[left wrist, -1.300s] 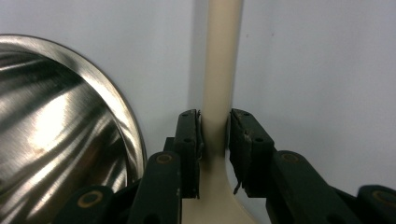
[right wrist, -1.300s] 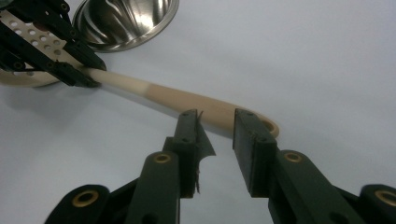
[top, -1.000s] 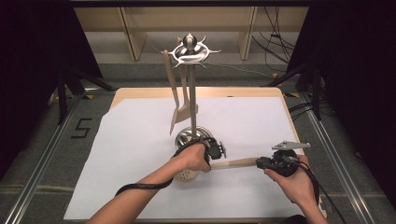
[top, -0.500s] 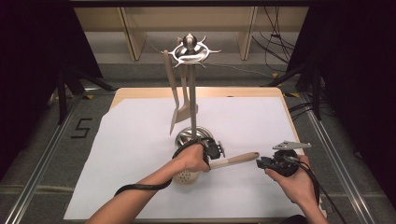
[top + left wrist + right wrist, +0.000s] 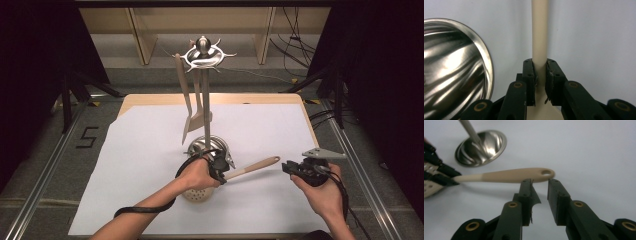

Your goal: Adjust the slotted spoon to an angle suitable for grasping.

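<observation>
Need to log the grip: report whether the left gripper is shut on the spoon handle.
Shut on it: the left gripper has both pads pressed against the beige spoon handle.

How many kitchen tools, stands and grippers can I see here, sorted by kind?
Beige kitchen tools: 3, namely the skimmer in the left gripper, plus the turner and spatula hanging up.
Metal stand: 1.
Grippers: 2, counting the right gripper.
Total: 6.
</observation>
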Motion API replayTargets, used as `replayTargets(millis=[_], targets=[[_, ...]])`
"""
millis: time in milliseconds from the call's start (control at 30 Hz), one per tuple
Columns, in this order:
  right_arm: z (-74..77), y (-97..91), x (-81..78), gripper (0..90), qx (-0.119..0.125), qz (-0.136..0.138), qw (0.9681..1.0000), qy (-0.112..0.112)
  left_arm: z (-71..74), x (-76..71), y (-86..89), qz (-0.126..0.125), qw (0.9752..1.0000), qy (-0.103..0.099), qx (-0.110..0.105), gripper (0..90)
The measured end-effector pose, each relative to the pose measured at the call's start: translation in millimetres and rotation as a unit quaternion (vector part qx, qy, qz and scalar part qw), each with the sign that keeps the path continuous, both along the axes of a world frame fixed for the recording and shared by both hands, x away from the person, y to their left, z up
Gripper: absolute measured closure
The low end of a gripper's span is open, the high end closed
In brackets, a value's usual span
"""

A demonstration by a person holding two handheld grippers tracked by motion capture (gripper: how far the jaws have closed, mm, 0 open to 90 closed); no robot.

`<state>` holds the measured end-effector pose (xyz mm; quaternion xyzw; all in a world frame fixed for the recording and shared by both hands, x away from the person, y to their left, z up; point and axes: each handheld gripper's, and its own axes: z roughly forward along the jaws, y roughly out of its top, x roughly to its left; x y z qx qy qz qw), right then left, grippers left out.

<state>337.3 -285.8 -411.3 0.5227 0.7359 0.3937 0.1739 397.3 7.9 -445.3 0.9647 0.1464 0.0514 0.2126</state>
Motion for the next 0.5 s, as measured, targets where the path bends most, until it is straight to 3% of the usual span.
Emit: replayTargets(millis=[67,100,133,233,267,333,367,400,433,467,500], targets=[[3.4,-8.0,0.8,73.7,-0.004,-0.01,0.9998,-0.016,2.9,-1.7,5.2,0.005,0.9999,-0.007,-0.009,78.3],[5.1,-8.0,-1.2,73.7,0.007,-0.028,0.9996,-0.009,3.7,-3.4,7.4,0.016,0.9996,-0.007,-0.02,78.3],[4.3,-13.0,1.1,73.7,0.001,-0.015,0.9996,-0.023,5.0,-4.5,9.9,0.025,0.9992,-0.008,-0.029,78.3],[4.7,-15.7,0.0,73.7,-0.007,-0.021,0.9997,-0.012,10.0,-6.2,17.5,0.043,0.9976,-0.013,-0.052,78.3],[2.6,-12.4,-0.4,73.7,0.007,-0.03,0.9995,-0.012,12.4,-6.3,19.9,0.04,0.9974,-0.019,-0.056,78.3],[1.3,-13.6,0.7,73.6,-0.01,-0.021,0.9996,-0.017,15.1,-9.9,23.3,0.053,0.9954,-0.02,-0.078,78.3],[0.9,-10.1,-0.5,73.5,0.003,-0.031,0.9995,-0.002,17.0,-11.5,25.5,0.05,0.9946,-0.02,-0.089,78.3],[-0.2,-11.6,1.2,73.5,-0.006,-0.02,0.9998,-0.008,19.8,-13.2,28.1,0.049,0.9945,-0.016,-0.092,78.3],[-1.4,-11.5,2.1,73.4,-0.002,-0.013,0.9999,-0.01,22.0,-15.5,30.9,0.05,0.9937,-0.02,-0.098,78.3],[-0.3,-11.8,1.2,73.4,-0.013,-0.013,0.9998,-0.004,24.9,-16.4,34.0,0.04,0.9938,-0.029,-0.1,78.3],[-1.8,-7.0,0.4,73.4,0.009,-0.026,0.9996,0.005,26.6,-19.6,36.5,0.044,0.9925,-0.027,-0.111,78.3]])
